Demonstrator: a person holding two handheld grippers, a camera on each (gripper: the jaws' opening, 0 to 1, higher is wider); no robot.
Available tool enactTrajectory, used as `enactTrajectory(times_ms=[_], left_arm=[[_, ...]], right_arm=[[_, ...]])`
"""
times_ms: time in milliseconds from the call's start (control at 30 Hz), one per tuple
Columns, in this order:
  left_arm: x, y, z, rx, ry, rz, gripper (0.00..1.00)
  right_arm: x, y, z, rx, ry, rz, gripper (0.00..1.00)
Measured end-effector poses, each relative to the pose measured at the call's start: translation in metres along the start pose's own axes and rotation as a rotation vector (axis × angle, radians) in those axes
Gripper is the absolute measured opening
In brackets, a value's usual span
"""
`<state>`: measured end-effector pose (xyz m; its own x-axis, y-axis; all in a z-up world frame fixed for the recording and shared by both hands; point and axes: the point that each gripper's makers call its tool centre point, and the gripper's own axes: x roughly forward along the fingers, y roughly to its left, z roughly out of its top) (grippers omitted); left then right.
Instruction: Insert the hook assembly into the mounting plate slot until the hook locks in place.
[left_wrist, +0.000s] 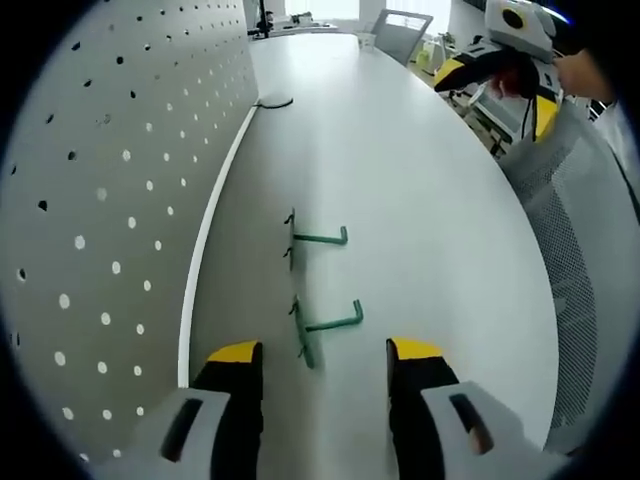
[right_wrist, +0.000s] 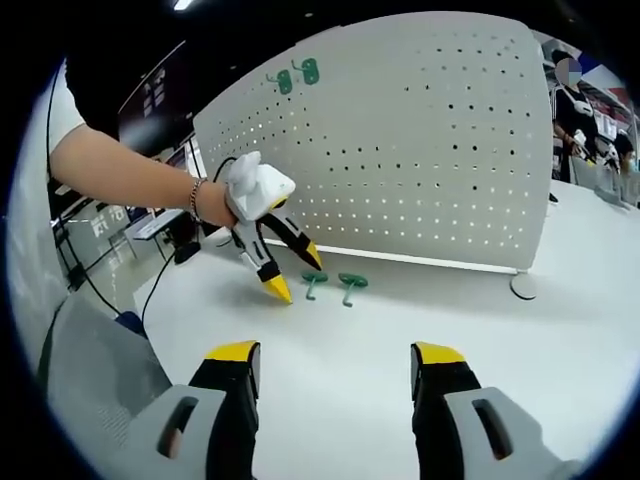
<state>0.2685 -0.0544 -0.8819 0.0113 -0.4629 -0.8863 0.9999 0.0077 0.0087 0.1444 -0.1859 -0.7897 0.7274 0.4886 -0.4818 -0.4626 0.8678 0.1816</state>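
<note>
In the left gripper view we see our left gripper (left_wrist: 324, 362) with its yellow-tipped jaws standing apart and nothing between them, hovering over the white table (left_wrist: 430, 200). Just ahead of the jaws lie two green hooks. The nearer hook (left_wrist: 322, 328) has its back bar running roughly along the line of the jaws and its long arm reaching out to the right, ending in a short upturned tip. The farther hook (left_wrist: 318, 238) lies the same way, arm to the right, a little apart from the first. Both rest flat on the table near the foot of the white pegboard (left_wrist: 110, 220), which stands upright on the left.

In the right gripper view our right gripper (right_wrist: 335, 362) also has its jaws spread wide and empty. Beyond it the left gripper (right_wrist: 294, 272), held in a hand (right_wrist: 212, 203), points down with open jaws beside the two hooks on the table. Two more green hooks (right_wrist: 296, 75) hang high on the pegboard. We can read no writing or labels anywhere.
</note>
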Motion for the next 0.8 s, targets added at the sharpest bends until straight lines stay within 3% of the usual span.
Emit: enactTrajectory(times_ms=[800], left_arm=[[-0.0012, 0.01, 0.0011, -0.082, -0.026, 0.056, 0.23]], right_arm=[[-0.0032, -0.0008, -0.0023, 0.005, 0.008, -0.005, 0.59]])
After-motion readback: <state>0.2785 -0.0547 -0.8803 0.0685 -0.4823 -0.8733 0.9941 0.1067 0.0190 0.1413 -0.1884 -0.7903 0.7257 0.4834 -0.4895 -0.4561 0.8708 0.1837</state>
